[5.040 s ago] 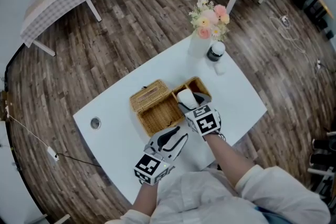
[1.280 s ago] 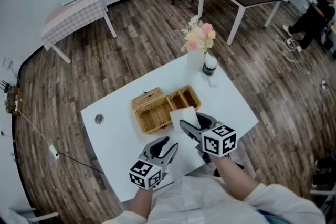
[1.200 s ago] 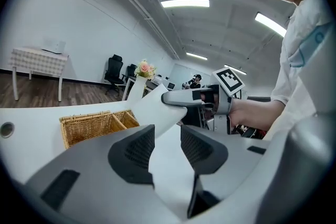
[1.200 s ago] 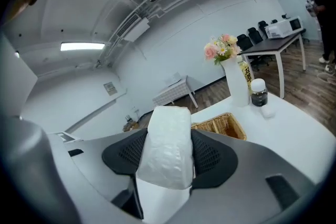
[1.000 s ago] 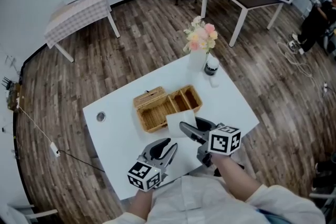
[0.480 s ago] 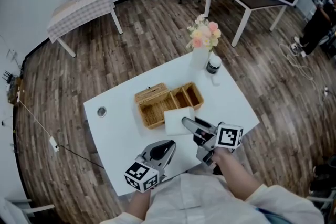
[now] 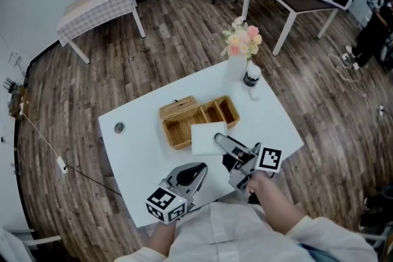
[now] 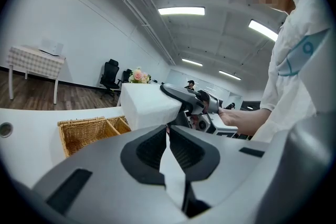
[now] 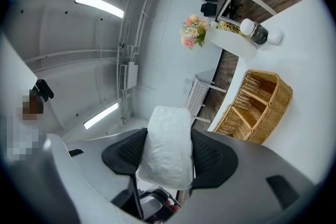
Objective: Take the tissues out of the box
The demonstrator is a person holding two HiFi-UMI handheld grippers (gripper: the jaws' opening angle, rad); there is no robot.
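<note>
A white plastic-wrapped tissue pack (image 7: pixel 207 138) hangs above the white table (image 7: pixel 138 153), in front of the wicker basket (image 7: pixel 171 135). My right gripper (image 7: pixel 221 144) is shut on the tissue pack (image 9: pixel 168 147), which fills the space between its pads. My left gripper (image 7: pixel 196 170) sits just below and left of it, at the near table edge. Its jaws are closing on a thin white tissue sheet (image 8: pixel 174 176) that runs down between the pads. In the left gripper view the pack (image 8: pixel 149 105) and the right gripper (image 8: pixel 185 98) are right beyond the left gripper (image 8: pixel 168 131).
The basket has an open lid (image 7: pixel 178 108) and two small compartments (image 7: pixel 221 111). A vase of flowers (image 7: pixel 241 49) and a dark-capped bottle (image 7: pixel 252 78) stand at the far table corner. A cable hole (image 7: pixel 119 127) is at the left. Wooden floor and other tables lie around.
The right gripper lifted the pack out of the basket and carried it toward me. Over the last second the left jaws went from open to closed on the tissue sheet.
</note>
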